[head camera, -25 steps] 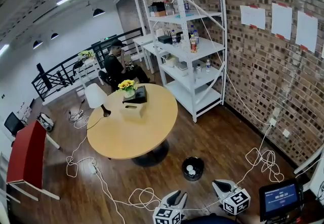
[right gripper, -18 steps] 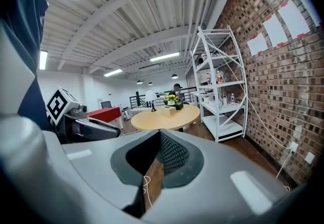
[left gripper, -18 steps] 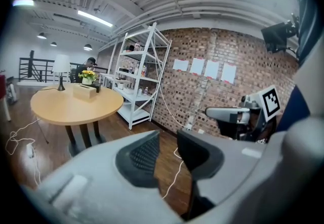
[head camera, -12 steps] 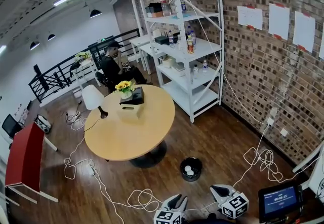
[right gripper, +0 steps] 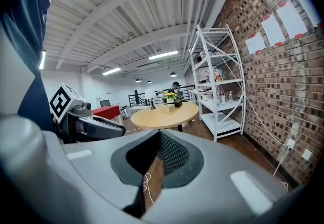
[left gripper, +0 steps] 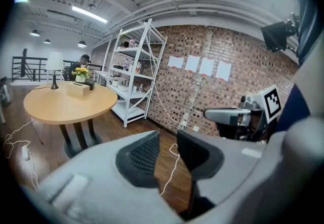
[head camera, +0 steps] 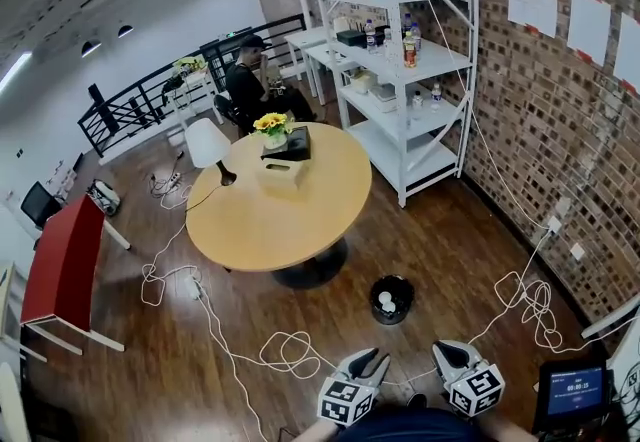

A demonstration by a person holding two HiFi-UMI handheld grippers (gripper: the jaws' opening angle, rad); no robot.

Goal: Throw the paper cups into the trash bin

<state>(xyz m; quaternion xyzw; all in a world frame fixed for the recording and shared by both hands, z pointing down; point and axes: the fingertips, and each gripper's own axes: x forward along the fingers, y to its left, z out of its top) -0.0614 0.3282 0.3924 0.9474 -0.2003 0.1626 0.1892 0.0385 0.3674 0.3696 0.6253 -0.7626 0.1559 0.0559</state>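
The black trash bin (head camera: 391, 298) stands on the wood floor, right of the round table's foot, with white paper cups (head camera: 385, 305) lying inside it. Both grippers are held low at the bottom of the head view, a step short of the bin. My left gripper (head camera: 368, 362) (left gripper: 168, 142) is open a little, with only floor and a white cable showing through the gap. My right gripper (head camera: 446, 352) (right gripper: 159, 139) is shut, its pads meeting at the tips and nothing between them. I see no cup on the table.
The round wooden table (head camera: 250, 225) carries a tissue box (head camera: 281, 173), flowers (head camera: 271, 126) and a lamp (head camera: 208, 144). White cables (head camera: 290, 352) loop over the floor. A white shelf unit (head camera: 405, 80) stands by the brick wall. A person (head camera: 250, 85) sits behind the table. A red table (head camera: 60, 265) is at left.
The head view has shifted: the bin, table and shelves now sit higher and slightly to the right, and both grippers show more fully. Neither gripper's jaws have changed.
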